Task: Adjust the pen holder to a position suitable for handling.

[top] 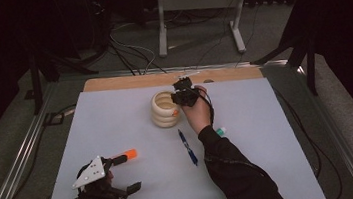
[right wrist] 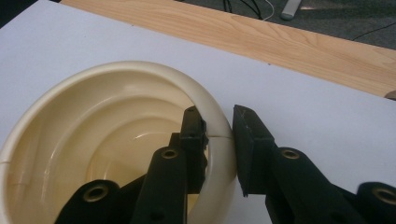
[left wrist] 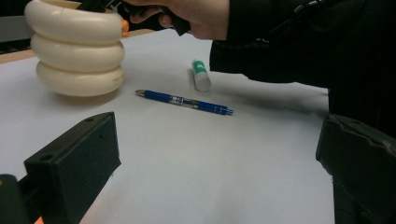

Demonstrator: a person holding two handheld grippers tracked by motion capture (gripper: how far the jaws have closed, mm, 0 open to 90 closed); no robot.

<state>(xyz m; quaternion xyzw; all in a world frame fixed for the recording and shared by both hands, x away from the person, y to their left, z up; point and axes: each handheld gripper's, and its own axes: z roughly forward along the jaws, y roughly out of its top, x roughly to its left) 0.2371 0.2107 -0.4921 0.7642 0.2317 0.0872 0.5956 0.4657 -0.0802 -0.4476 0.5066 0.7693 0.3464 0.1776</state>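
Right gripper view: right gripper (right wrist: 219, 140) jaws pinch the cream ribbed cup's (right wrist: 84, 140) rim; left gripper (left wrist: 210, 177) gapes empty.

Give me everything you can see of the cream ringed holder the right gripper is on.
The cream holder stands upright on the white sheet, toward the far middle, just short of the wooden table edge. It looks like smooth, glossy plastic: three stacked bulging rings outside, stepped ridges inside, open at the top, and nothing shows inside it. A thin seam crosses its rim. The right gripper straddles the rim's near wall, one jaw inside, one outside, closed on it. A blue pen lies nearby without touching it.
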